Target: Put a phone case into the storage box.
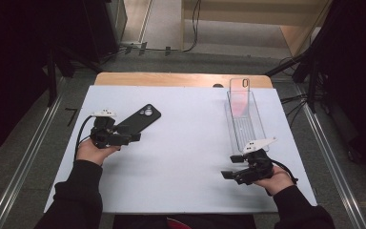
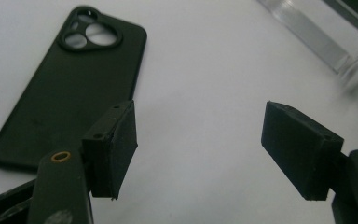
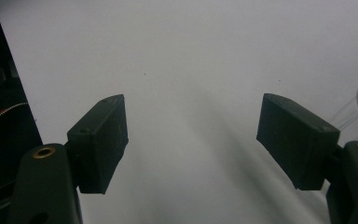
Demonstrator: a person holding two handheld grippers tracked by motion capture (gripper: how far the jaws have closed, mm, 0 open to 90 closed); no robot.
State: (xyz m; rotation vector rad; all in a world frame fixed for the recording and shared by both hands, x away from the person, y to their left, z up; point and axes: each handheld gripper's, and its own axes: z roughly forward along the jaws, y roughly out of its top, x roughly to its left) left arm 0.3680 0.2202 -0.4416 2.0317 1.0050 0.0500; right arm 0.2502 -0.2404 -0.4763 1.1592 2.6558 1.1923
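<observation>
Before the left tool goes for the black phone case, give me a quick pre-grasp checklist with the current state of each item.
1. Left tool open and empty: ok.
2. Black phone case lying flat on the white table, camera cutout away from the tool: ok.
3. Case between the jaws: not ok; it lies left of the left jaw.
4. Right tool open, empty, apart from the case: ok.
5. Clear tray away from the case: ok.
6. Tray contents: cannot tell.

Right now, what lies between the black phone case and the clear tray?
Nothing: in the high view, only bare white table separates the black phone case from the clear tray.
</observation>
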